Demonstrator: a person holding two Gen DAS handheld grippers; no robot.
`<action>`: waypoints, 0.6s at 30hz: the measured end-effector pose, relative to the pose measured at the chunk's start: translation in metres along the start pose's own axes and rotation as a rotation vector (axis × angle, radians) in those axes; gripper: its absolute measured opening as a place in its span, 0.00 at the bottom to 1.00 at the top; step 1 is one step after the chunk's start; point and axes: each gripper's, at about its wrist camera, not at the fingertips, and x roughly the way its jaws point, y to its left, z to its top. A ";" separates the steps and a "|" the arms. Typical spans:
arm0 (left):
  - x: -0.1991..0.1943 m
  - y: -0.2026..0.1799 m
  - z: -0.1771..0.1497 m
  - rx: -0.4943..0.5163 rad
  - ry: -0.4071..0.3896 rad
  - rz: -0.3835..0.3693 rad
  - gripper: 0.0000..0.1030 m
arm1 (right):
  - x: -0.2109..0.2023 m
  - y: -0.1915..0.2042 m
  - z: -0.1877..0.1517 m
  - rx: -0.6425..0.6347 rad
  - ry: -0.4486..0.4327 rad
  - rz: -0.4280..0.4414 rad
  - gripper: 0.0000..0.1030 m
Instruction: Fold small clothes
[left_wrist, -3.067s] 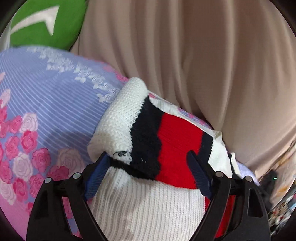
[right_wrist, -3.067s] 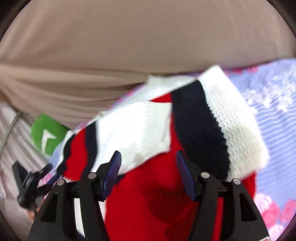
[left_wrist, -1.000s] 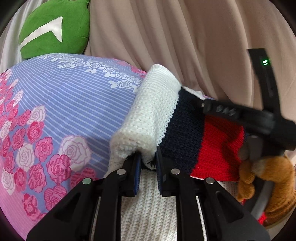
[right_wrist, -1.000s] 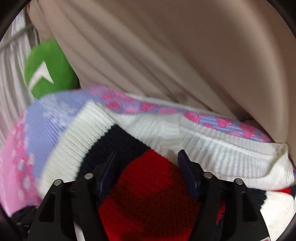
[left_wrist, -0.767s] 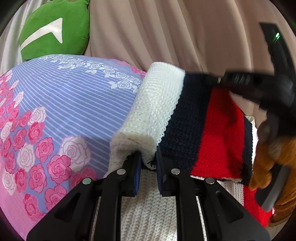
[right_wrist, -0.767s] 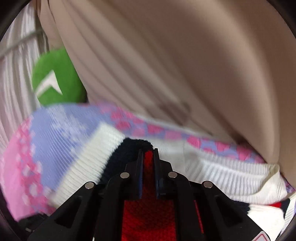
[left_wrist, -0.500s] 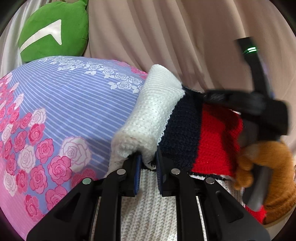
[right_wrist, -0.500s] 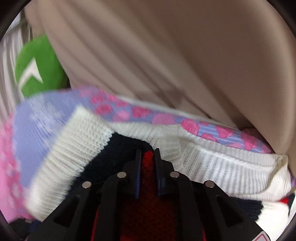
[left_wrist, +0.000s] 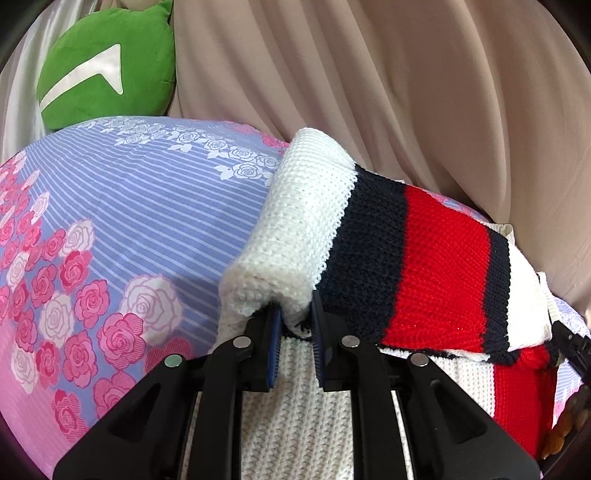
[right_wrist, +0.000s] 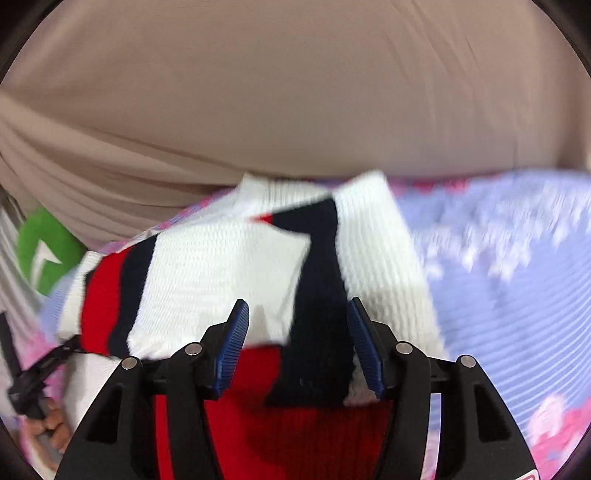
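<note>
- Left wrist view: the left tool is seen closed down on the white knit edge of the sweater, with a fold of fabric pinched between the blue pads.
- The sweater is laid on the bed sheet, a lilac striped cloth printed with pink and white roses; a folded-over flap striped white, navy and red is lying across the white ribbed body below it.
- A green cushion with a white mark is seen at the far left edge of the bed, and a beige curtain is hung behind.
- At the right border a dark piece of the other tool and something brown are partly caught; what the brown thing is cannot be told.
- Right wrist view: the right tool is held with its jaws spread wide, nothing gripped between the blue pads.
- The sweater is spread directly ahead of and beneath the open jaws, white panel and navy stripe uppermost, red knit nearest the camera.
- The bed sheet is blurred at right; the green cushion is seen at left, under the curtain.
</note>
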 end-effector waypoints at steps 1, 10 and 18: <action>0.000 0.000 0.000 0.001 0.000 0.000 0.14 | 0.003 0.006 -0.001 -0.023 -0.020 -0.001 0.54; -0.002 -0.006 -0.002 0.021 -0.003 0.019 0.14 | 0.018 0.037 0.002 -0.131 -0.036 0.020 0.09; -0.002 -0.013 -0.003 0.047 -0.003 0.025 0.20 | 0.002 0.009 0.001 -0.055 -0.063 -0.080 0.08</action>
